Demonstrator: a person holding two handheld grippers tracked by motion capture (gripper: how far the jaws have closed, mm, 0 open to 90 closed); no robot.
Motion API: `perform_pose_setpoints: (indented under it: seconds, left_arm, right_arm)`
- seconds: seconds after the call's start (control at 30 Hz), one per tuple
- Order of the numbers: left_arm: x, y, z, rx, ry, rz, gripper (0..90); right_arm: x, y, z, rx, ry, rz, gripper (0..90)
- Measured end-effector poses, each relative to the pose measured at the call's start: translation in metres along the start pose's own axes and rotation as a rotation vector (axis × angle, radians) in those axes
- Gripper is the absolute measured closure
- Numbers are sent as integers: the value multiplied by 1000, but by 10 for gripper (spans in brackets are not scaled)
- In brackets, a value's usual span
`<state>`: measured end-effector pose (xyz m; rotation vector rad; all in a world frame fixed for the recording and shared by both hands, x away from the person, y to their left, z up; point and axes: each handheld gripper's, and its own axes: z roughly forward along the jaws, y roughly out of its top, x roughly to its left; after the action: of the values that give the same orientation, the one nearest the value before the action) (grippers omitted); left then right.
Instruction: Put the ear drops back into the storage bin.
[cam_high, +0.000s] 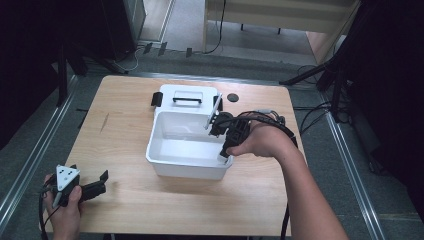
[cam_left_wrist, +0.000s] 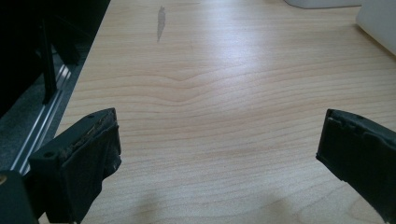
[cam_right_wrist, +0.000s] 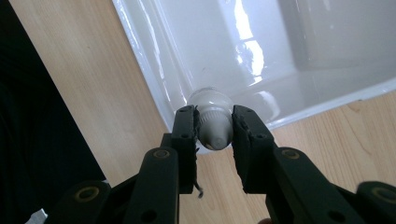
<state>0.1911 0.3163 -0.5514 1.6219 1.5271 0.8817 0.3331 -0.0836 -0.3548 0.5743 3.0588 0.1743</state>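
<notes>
Right gripper view: right gripper (cam_right_wrist: 215, 133) pinches one white tube (cam_right_wrist: 214, 122) over one white bin (cam_right_wrist: 196, 51); left gripper (cam_left_wrist: 219, 149) spread.

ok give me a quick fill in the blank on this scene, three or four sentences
1. The right gripper is shut on a small white ____.
2. That gripper hangs over the rim of the white ____, whose lid with a black handle lies behind it.
3. The left gripper has its jaws ____, with nothing between them.
4. The left gripper sits above the ____ table.

Missing words: bottle; bin; open; wooden
</notes>
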Motion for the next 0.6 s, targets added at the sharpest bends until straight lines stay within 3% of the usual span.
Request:
perform_pose_setpoints:
  seconds: [0.6]
  left_arm:
    - [0, 0, 0, -2, -1, -4, 0]
  right_arm:
    - [3, 12, 49, 40, 20, -1, 719]
